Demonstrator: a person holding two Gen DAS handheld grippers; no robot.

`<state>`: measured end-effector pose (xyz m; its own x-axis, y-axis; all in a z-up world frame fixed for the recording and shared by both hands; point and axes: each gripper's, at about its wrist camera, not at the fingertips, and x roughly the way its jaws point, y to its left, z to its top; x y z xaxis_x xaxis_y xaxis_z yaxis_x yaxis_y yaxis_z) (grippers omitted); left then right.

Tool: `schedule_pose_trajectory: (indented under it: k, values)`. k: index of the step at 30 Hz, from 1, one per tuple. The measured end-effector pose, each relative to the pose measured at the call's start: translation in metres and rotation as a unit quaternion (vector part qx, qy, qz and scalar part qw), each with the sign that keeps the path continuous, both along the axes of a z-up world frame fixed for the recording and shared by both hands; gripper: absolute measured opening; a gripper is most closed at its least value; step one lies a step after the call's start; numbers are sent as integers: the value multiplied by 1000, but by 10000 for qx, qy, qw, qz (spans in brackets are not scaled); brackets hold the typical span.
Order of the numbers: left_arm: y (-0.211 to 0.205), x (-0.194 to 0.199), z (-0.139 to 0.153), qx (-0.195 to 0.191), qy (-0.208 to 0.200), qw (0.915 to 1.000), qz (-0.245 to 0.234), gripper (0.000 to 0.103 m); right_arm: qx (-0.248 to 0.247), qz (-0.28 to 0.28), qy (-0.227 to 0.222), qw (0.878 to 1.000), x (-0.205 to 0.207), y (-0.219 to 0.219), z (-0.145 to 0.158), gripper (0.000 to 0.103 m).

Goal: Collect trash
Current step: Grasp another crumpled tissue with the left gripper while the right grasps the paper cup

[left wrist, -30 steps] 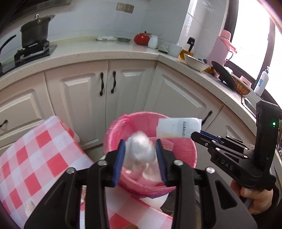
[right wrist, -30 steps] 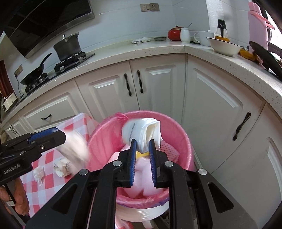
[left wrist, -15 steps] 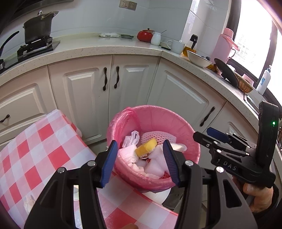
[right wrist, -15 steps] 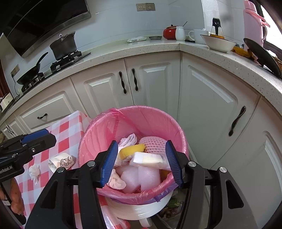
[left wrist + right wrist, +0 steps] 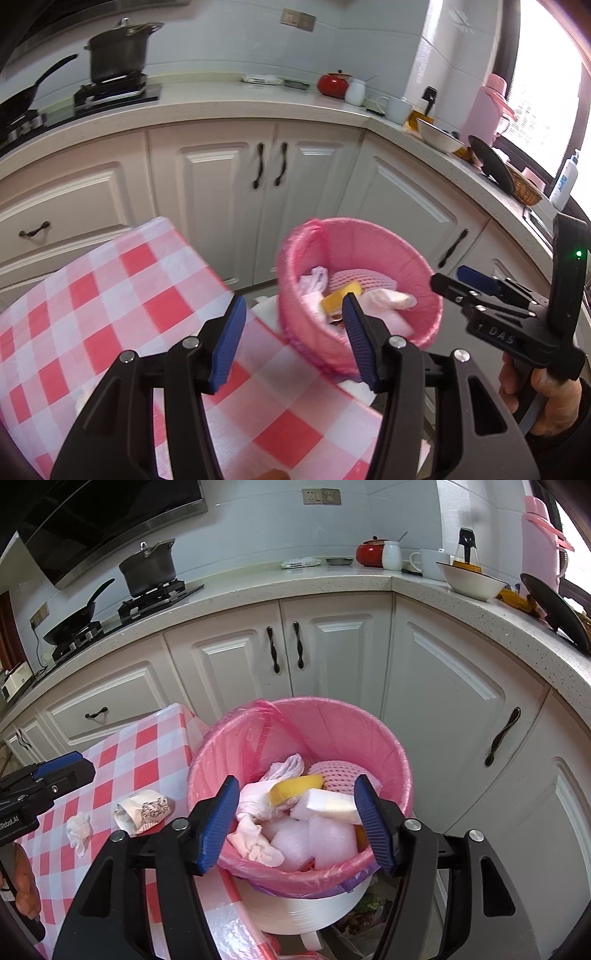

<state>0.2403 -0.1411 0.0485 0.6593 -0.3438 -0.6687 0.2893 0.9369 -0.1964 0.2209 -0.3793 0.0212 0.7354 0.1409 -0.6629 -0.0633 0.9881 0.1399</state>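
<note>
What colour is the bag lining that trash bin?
Pink. The bag lining the white trash bin shows best in the right wrist view.

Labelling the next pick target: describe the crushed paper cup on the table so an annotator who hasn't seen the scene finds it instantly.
Start at the red-and-white checked tablecloth left of the pink-lined trash bin. Near the cloth's bin-side edge lies the crushed paper cup, on its side. Unlike the plain white tissue wad to its left, it is larger and carries a dark ornamental print.

White panelled cabinets (image 5: pixel 332 657), speckled countertop (image 5: pixel 295 579) — tiled wall (image 5: pixel 258 524), bright window (image 5: pixel 543 85) at right.
</note>
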Motion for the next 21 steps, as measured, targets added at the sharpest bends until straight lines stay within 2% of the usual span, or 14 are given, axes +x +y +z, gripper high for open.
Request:
schedule_pose_trajectory:
  k: [2, 12, 14, 21]
  values:
    - [16, -4, -1, 4, 12, 9999, 155, 52, 27, 48, -2, 10000, -2, 5, 0, 68]
    - [83, -24, -8, 3, 46, 9970, 774, 53, 73, 361, -44, 9993, -12, 36, 3, 74]
    - [93, -29, -10, -17, 56, 9961, 884, 54, 153, 467, -63, 9988, -15, 44, 3, 80]
    - [129, -47, -21, 1, 127, 9920, 1257, 57, 197, 708, -102, 9972, -27, 72, 5, 84]
